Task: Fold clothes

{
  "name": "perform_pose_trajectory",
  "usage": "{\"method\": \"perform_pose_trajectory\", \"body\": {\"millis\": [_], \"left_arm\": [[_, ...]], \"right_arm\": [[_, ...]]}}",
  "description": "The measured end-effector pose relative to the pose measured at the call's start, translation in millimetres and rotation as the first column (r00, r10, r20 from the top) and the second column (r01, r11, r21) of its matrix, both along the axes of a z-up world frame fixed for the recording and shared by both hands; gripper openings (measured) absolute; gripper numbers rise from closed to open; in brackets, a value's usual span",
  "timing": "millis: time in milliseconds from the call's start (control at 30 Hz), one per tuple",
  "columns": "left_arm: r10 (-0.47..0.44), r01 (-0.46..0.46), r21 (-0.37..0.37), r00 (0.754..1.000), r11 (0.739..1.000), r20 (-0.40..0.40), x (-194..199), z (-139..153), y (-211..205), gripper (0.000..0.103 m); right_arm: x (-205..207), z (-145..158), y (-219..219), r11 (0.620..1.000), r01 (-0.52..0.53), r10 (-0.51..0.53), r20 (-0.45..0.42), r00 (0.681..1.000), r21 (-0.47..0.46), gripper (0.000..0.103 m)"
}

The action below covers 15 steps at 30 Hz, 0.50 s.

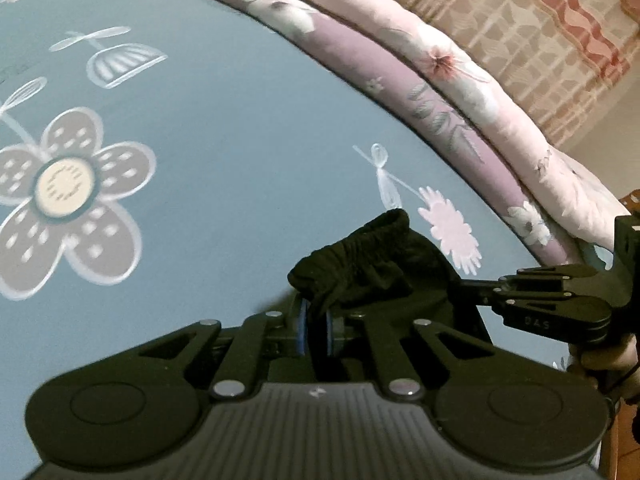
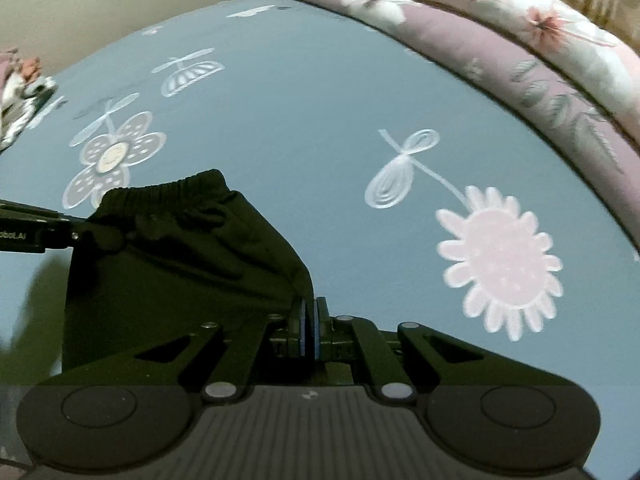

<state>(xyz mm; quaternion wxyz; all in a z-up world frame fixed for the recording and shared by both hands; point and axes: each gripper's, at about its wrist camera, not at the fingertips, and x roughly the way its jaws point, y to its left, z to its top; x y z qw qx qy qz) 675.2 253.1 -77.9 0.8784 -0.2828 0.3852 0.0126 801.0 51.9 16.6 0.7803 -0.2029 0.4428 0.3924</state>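
Nearest to the camera on my left hand is my left claw (image 1: 316,322), and its two blue pads (image 1: 303,326) are pressed together on a bunched fold of the black garment (image 1: 376,264). In the view from my right hand, my right claw (image 2: 310,326) is closed tight in the same way on the edge of this garment (image 2: 192,256), at the side below the elastic waistband (image 2: 168,192). So the one piece of clothing hangs between my two claws, just above the bed sheet (image 1: 224,128).

The lower part of the garment is hidden behind the body of my right claw, so I cannot tell what kind of clothing it is or how long it is. In the left view most of it is crumpled, and only the gathered band is clear. A hand (image 1: 600,356) behind the right claw (image 1: 478,286) is cut off at the picture edge.

I count one black garment and two claws. On the blue-grey sheet I see one big grey flower (image 1: 66,196) and one pale pink flower (image 2: 500,264), with some smaller white drawings. Along the far edge lie two folded quilts, one purple (image 1: 420,96) and one light pink (image 1: 472,76). At the left edge of the right view there is a patterned cloth (image 2: 20,96), too blurred to identify.
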Motion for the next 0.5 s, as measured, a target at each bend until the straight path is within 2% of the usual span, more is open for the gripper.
{"method": "perform_pose_trajectory", "body": {"millis": [100, 167, 267, 300, 367, 400, 433, 500], "left_arm": [[-0.013, 0.013, 0.016, 1.000, 1.000, -0.010, 14.5, -4.9, -4.7, 0.007], [-0.021, 0.022, 0.036, 1.000, 0.999, -0.019, 19.8, -13.1, -8.0, 0.011], [-0.031, 0.039, 0.092, 0.996, 0.995, -0.083, 22.6, -25.3, -10.6, 0.014], [-0.026, 0.033, 0.094, 0.997, 0.995, -0.076, 17.7, -25.8, -9.1, 0.016], [-0.010, 0.018, 0.122, 0.998, 0.992, -0.068, 8.0, -21.6, -7.4, 0.029], [-0.009, 0.019, 0.146, 0.998, 0.989, -0.069, 3.1, -18.3, -7.4, 0.032], [-0.007, 0.018, 0.158, 0.998, 0.987, -0.068, -1.1, -15.5, -7.7, 0.033], [-0.005, 0.015, 0.138, 0.997, 0.990, -0.074, -11.1, -10.1, -8.7, 0.033]], "right_arm": [[12.0, -7.4, -3.7, 0.999, 0.039, -0.039, -0.001, 0.999, 0.006, 0.004], [17.5, -18.2, -4.2, 0.998, 0.059, -0.059, -0.016, 0.998, 0.008, 0.004], [17.7, -29.1, -8.6, 0.995, 0.093, -0.091, -0.053, 0.994, 0.040, 0.010], [15.8, -29.0, -12.2, 0.993, 0.104, -0.101, -0.056, 0.993, 0.062, 0.014], [12.6, -24.0, -23.2, 0.987, 0.115, -0.107, -0.078, 0.991, 0.113, 0.018], [9.9, -19.5, -30.8, 0.983, 0.122, -0.111, -0.087, 0.990, 0.135, 0.019], [6.7, -14.2, -38.4, 0.981, 0.127, -0.114, -0.096, 0.989, 0.147, 0.020], [-3.0, -3.3, -58.4, 0.979, 0.128, -0.112, -0.101, 0.989, 0.158, 0.022]]}}
